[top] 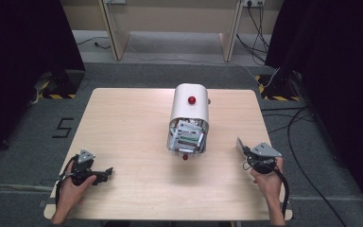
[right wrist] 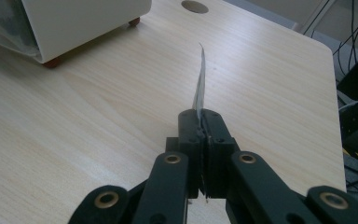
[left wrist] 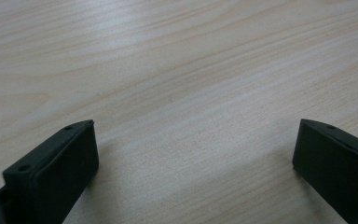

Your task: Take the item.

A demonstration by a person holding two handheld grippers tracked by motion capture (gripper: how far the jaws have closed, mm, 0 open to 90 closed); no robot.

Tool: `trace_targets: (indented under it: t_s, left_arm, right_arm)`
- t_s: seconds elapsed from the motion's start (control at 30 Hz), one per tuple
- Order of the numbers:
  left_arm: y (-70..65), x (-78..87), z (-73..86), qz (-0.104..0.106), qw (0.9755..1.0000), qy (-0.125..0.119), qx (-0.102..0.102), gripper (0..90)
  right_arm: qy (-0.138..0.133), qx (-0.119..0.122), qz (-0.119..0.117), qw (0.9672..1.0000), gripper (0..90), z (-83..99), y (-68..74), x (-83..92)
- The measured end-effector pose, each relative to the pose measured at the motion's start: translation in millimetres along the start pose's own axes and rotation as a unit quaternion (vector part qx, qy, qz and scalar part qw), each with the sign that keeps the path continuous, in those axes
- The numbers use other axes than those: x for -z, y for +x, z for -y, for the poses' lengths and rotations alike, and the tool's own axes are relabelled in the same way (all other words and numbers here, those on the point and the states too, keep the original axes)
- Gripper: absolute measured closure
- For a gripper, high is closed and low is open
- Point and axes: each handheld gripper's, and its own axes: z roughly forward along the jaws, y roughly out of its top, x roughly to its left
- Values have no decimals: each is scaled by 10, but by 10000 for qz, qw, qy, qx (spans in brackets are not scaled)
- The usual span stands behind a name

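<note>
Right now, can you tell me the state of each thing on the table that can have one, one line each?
White container: lying on its side, open end toward the person, packets stacked inside.
Thin packet: clamped edge-on in the right gripper, held over the table.
Right gripper: shut on the thin packet.
Left gripper: open, nothing between its jaws, low over the table.

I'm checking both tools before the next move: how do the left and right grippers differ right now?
The left gripper has its jaws wide apart with bare table between them; the right gripper is shut on a thin sheet that stands on edge.
The left gripper lies low by the table's near left corner; the right gripper is near the right edge, beside the white box.
Both are black, hand-held and cabled.
</note>
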Motion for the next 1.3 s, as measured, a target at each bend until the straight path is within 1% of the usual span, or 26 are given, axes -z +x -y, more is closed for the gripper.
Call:
trace_targets:
  t_s: [0.03,0.17,0.3,0.33,0.5,0.7,0.73,0.77,0.83,0.97,1.07,1.17,1.2,1.23,1.3]
  left_arm:
    - [0,0,0,1,10000,0,0,0]
    - [0,0,0,0,10000,0,-1,0]
    - [0,0,0,0,10000,-2,-1,0]
    - [0,0,0,0,10000,-2,0,0]
    - [0,0,0,1,10000,-1,-1,0]
    - [0,0,0,1,10000,-1,-2,0]
    - [0,0,0,1,10000,-1,-2,0]
    - [0,0,0,1,10000,-1,0,0]
    - [0,0,0,1,10000,-1,1,0]
    - [0,0,0,1,10000,0,1,0]
    - [0,0,0,0,10000,-1,-1,0]
    - [0,0,0,1,10000,0,-1,0]
    - [1,0,0,1,10000,0,-3,0]
    - [1,0,0,1,10000,0,-3,0]
    - [0,0,0,1,10000,0,0,0]
  right_arm:
    - [-4,52,-12,10000,873,2,6,-17]
    - [-8,113,-28,9999,865,3,14,-34]
    - [12,87,-56,9999,856,16,19,-64]
    - [16,26,-98,9999,851,30,34,-82]
    - [40,14,-294,9996,812,49,48,-131]
    - [-8,-194,-531,9984,756,49,48,-147]
    - [-8,-194,-531,9984,756,49,48,-147]
    - [-3,-276,-621,9977,736,55,48,-159]
    - [12,-305,-644,9975,728,56,53,-162]
    - [47,-410,-730,9965,681,59,60,-185]
    - [101,-539,-807,9952,624,64,65,-199]
    - [119,-579,-823,9948,598,67,64,-208]
    - [128,-588,-839,9947,573,70,57,-217]
    - [128,-588,-839,9947,573,70,57,-217]
    - [125,-649,-852,9942,544,71,53,-221]
